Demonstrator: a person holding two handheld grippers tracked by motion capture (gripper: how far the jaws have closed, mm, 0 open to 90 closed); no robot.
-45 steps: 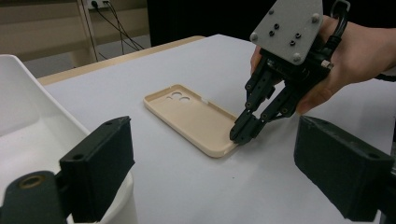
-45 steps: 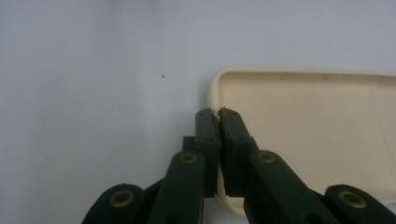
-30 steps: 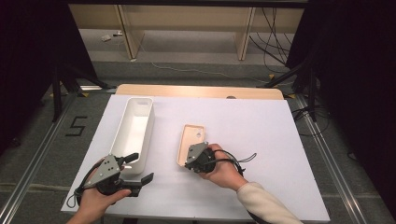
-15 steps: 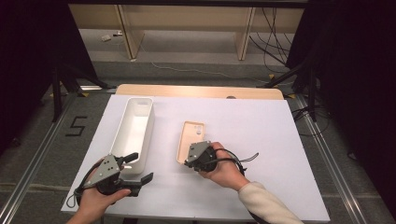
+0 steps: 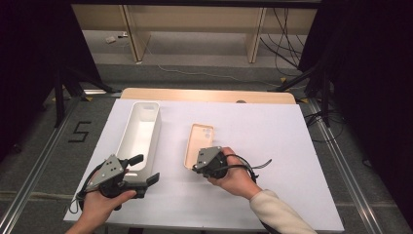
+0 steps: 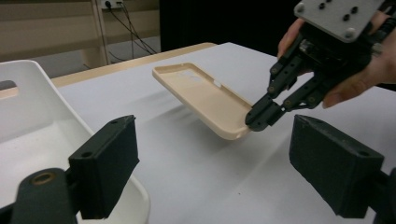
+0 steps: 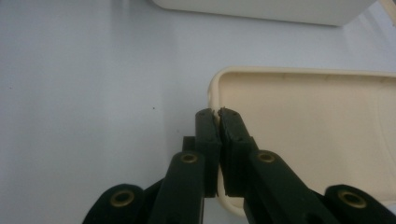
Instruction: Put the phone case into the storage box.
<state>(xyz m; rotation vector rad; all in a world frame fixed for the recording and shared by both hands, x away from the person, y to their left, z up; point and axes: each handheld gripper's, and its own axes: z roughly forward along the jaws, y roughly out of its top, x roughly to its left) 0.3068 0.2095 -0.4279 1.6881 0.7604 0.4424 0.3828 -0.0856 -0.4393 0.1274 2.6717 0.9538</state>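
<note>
High view: phone case (image 5: 198, 144) on the white table (image 5: 292, 146), long axis running away from the person, right of the bin (image 5: 140, 134); its near end is hidden under the right gripper (image 5: 198, 165).

Left gripper view: case tilted, near end lifted off the table. Left gripper (image 6: 212, 163) wide apart, jaws having just closed slightly, empty.

Right gripper view: jaws clamped on the case rim (image 7: 211, 91); far end cut off.

Bright, even table light; dark surroundings; close jaws perhaps slightly blurred.
</note>
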